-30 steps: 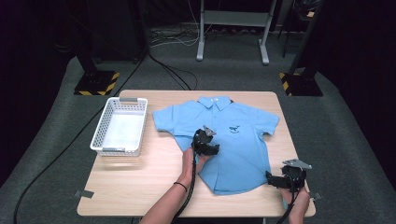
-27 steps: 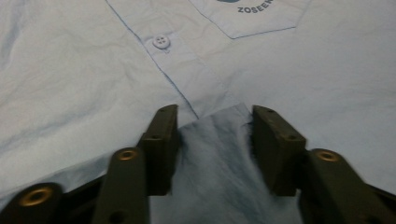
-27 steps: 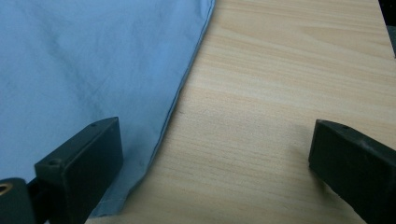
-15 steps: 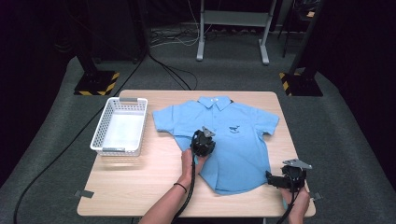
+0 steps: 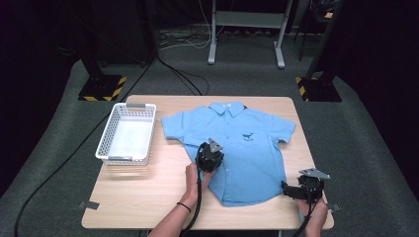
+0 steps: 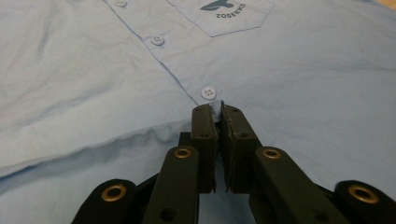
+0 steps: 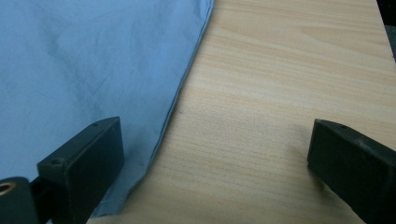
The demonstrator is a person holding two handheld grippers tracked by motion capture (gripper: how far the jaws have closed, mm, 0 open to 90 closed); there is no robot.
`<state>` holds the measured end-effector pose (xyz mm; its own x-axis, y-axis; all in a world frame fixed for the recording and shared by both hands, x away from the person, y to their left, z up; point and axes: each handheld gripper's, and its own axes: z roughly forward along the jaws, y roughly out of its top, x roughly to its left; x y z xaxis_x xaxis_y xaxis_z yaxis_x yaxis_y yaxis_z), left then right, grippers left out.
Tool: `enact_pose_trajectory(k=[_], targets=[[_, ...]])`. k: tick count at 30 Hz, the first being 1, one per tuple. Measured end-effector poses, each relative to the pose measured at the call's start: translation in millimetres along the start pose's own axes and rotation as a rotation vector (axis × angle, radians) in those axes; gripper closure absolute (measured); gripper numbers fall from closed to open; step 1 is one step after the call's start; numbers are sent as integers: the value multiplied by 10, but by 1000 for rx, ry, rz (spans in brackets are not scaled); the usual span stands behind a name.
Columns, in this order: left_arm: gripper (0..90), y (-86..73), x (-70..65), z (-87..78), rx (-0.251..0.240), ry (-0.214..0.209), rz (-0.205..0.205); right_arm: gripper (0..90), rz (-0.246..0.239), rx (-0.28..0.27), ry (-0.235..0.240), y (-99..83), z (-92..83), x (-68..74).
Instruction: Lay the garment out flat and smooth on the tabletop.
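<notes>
From the high view, a blue shirt (image 5: pixel 242 148) lies flat on the surface (image 5: pixel 148 197) beside a white basket (image 5: pixel 126 133). In the left gripper view, the left gripper (image 6: pixel 218 114) pinches the button placket, jaws nearly closed, probably beginning a fold. In the right gripper view, the right gripper (image 7: pixel 212 154) gapes wide at the hem and needs to close on it.

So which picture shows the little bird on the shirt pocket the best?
The left gripper view: the bird logo is big, though cut off at the top, with letters under it. The high view shows it as a tiny dark mark. The right gripper view has plain blue shirt cloth.
</notes>
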<state>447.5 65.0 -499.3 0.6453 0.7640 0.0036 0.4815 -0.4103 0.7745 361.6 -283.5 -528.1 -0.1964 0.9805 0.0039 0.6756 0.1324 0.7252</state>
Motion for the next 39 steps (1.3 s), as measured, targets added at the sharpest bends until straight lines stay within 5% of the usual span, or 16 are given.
enact_pose_trajectory(k=[18,33,35,39], targets=[[844,-330,50,-706,-107,23,-30,30,11,0,-9,0,2,-10],[842,-1049,153,-1225,-85,94,-114,33,14,-1,-13,0,1,-11],[785,-1167,192,-1294,-64,110,-145,33,14,-2,-14,0,1,-10],[439,-1210,262,-1479,-70,152,-215,33,15,-2,-15,0,1,-9]])
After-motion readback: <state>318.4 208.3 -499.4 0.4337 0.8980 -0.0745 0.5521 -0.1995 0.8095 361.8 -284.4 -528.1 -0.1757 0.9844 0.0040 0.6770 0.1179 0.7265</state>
